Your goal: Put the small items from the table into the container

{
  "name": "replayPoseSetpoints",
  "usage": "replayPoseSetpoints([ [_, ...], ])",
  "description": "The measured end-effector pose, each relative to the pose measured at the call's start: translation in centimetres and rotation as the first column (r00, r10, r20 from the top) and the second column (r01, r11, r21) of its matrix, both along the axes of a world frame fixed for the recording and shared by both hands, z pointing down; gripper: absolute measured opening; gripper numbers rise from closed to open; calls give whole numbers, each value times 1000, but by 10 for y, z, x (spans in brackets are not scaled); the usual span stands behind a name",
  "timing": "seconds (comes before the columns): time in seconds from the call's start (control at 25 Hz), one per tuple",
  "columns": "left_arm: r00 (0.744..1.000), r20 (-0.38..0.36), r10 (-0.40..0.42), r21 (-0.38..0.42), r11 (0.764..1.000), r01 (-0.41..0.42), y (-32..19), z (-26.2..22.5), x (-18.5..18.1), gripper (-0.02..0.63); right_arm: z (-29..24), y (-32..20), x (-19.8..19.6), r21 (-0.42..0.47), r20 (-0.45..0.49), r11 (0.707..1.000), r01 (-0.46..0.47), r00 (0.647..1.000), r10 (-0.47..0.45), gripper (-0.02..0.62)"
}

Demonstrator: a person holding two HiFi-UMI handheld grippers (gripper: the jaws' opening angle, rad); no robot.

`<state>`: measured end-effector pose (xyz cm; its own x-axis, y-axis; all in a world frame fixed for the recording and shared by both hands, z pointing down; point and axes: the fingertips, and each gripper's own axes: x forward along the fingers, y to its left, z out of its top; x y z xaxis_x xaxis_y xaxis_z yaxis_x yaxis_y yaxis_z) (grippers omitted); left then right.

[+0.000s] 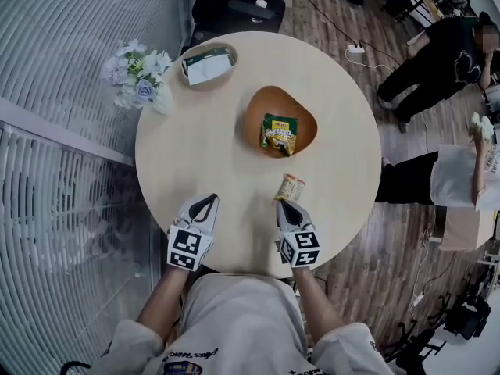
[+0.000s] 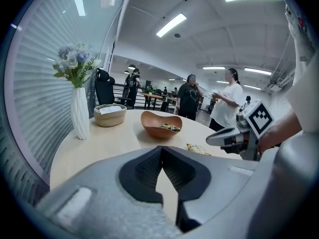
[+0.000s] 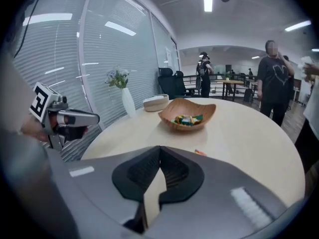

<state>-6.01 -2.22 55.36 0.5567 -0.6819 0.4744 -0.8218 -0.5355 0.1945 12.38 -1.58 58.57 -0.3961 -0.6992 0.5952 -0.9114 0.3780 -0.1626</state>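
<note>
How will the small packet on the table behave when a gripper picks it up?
The packet looks thin and flat, so probably light and floppy. Its wrapper seems glossy, so it may slip or crinkle. Lying flat on the table, it should slide, not roll.

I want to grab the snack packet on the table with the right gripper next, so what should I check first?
1. Snack packet lies just ahead of right gripper: ok.
2. Right gripper open for a grasp: not ok; shut, empty.
3. Left gripper out of the way: ok; shut, empty, off to the side.
4. Wooden bowl has room: ok.
5. Packet's edge raised enough to pinch: cannot tell.
</note>
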Motion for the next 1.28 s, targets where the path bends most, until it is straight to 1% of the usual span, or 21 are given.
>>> replayPoseSetpoints([
  [0.12,1000,2,13,2,1000,-13,1,2,7,-3,18,34,7,-61,32,995,-82,996,84,3],
  [0.28,999,8,42,-8,999,-42,4,4,18,-5,29,61,4,-102,58,989,-111,991,118,3],
  [0.4,998,19,65,-16,998,-65,7,4,24,-5,29,66,3,-103,60,988,-112,991,119,3],
  [0.6,994,33,105,-30,994,-104,16,4,30,-8,21,60,5,-75,58,991,-111,992,116,3],
  [0.72,994,27,106,-18,994,-105,17,2,30,-6,23,55,10,-69,33,990,-124,991,127,5],
  [0.76,994,26,102,-13,995,-102,16,1,29,-5,26,51,14,-67,13,989,-134,991,135,16],
  [0.8,995,27,97,-11,995,-96,16,1,28,-3,30,47,19,-66,-15,987,-148,989,147,41],
  [0.92,996,25,80,-19,997,-80,18,3,23,-3,47,29,45,-70,-117,973,-219,971,210,169],
  [1.0,997,20,74,-27,997,-74,21,5,21,-3,60,15,62,-93,-166,959,-268,954,250,230],
  [1.08,997,24,69,-31,997,-68,24,7,18,-3,71,1,73,-121,-182,945,-303,943,279,264],
  [1.16,998,31,60,-32,998,-59,26,7,13,-3,80,-11,78,-144,-176,933,-328,937,302,305],
  [1.24,998,38,47,-43,998,-45,29,8,6,-3,89,-19,77,-172,-164,925,-338,936,311,344],
  [1.28,998,38,40,-47,998,-39,31,8,4,-3,94,-20,75,-190,-161,924,-332,939,305,348],
])
